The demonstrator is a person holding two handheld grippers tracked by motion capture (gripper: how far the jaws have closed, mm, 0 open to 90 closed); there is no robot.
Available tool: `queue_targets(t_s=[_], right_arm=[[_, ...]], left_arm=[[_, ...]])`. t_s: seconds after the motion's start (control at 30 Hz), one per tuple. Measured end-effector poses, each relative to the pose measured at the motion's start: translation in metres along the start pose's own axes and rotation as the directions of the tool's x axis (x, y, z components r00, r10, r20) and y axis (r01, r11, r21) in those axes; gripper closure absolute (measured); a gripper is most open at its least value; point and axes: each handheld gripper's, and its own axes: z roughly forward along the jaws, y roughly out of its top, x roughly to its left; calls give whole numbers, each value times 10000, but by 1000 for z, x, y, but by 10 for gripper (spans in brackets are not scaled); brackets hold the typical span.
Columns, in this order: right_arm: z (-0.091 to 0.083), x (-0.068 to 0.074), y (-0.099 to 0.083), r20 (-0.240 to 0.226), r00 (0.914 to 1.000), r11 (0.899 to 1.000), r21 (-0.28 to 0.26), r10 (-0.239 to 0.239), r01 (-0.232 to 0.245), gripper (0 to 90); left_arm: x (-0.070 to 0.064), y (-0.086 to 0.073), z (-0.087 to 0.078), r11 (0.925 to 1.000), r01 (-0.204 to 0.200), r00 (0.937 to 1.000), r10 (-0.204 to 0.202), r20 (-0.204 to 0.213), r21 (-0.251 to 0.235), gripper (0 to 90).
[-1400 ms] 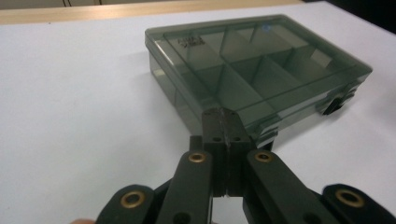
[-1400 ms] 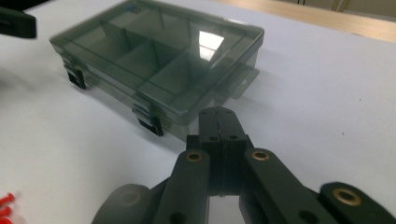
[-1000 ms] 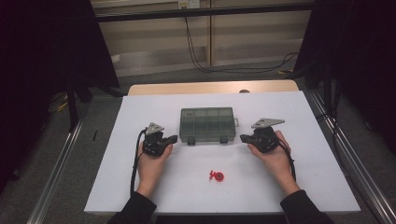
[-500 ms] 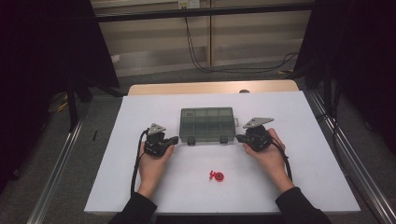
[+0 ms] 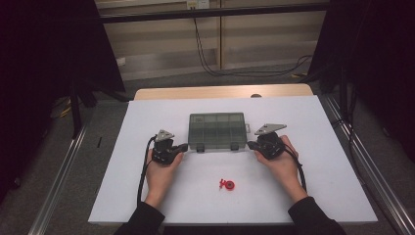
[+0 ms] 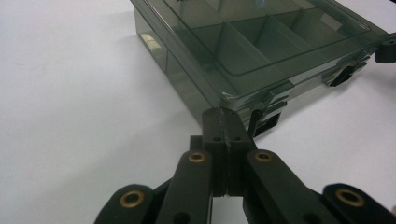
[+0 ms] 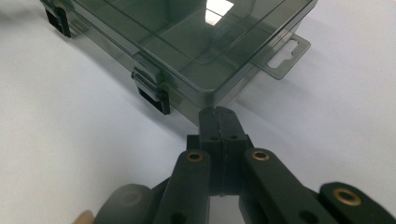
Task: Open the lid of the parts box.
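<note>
A smoky-grey clear plastic compartment box (image 5: 217, 131) lies with its lid down in the middle of the white table (image 5: 313, 122), two latches on its near side. My left gripper (image 5: 185, 147) is shut with nothing in it, its tip at the box's near left corner (image 6: 229, 95) beside the left latch (image 6: 266, 119). My right gripper (image 5: 250, 145) is also shut and bare, its tip at the near right corner (image 7: 212, 100), just right of the other latch (image 7: 152, 91). A small red part (image 5: 226, 185) lies on the table in front of the box, between my hands.
The box's hang tab (image 7: 282, 53) sticks out on its right end. Dividers show through the lid (image 6: 261, 42). A wooden strip (image 5: 220, 92) runs along the table's far edge; metal rails (image 5: 364, 166) flank both sides. Cables trail from each gripper along the forearms.
Both grippers have moved inward toward the box, from a short way off its sides to its near corners. The box and the red part have not moved.
</note>
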Motion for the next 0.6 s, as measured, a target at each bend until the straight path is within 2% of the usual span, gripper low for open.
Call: queue_targets(t_s=[0.1, 0.13, 0.27, 0.43, 0.53, 0.6], right_arm=[[0, 0, 0, -151, 9998, 9999, -105, 112, -114, 900], [0, -1, 1, -175, 9998, 9996, -292, -48, 43, 900], [-3, -1, 3, -120, 9999, 9993, -354, 93, -97, 900], [-4, -2, 4, -125, 9999, 9990, -457, 18, -24, 900], [-7, -3, 10, -182, 9998, 9988, -467, 127, -136, 900], [-8, -3, 11, -168, 9997, 9986, -497, 153, -161, 900]], left_arm=[[0, 0, 0, 10000, 21, 10000, -21, 16, -24, 900], [1, 0, 0, 10000, 19, 10000, -18, 67, -38, 900], [0, 1, -2, 9999, -41, 10000, 41, 25, -123, 900], [0, 2, -4, 9998, -82, 9999, 84, 73, -207, 900], [0, 4, -5, 9989, 218, 9990, -201, 410, -412, 900], [0, 5, -5, 9991, 160, 9991, -144, 395, -405, 900]])
